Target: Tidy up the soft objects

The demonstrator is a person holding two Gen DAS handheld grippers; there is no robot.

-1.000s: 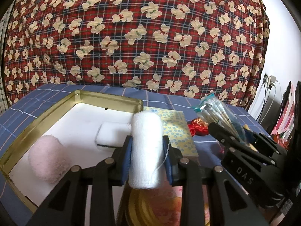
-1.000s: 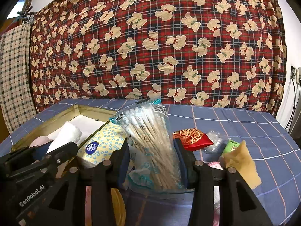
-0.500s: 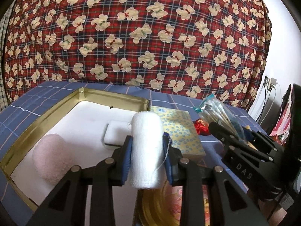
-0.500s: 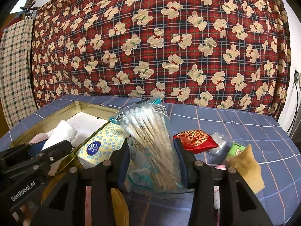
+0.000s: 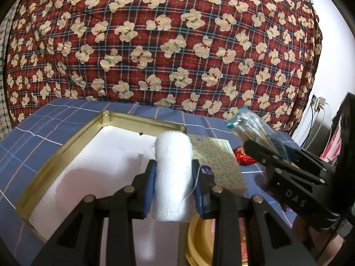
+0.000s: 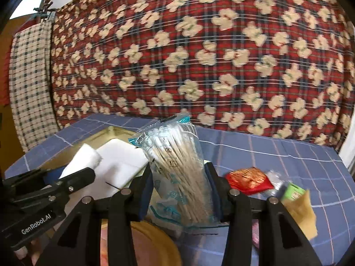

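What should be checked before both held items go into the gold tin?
1. Left gripper clamps the white gauze roll: ok.
2. Right gripper clamps the cotton swab bag: ok.
3. Gold tin open, white liner showing: ok.
4. Free floor space in the tin: cannot tell, blurred.
5. Tissue pack lies beside the tin, outside it: ok.

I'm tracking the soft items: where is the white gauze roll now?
The white gauze roll is clamped in the left gripper, held above the gold tin, left of the tissue pack.
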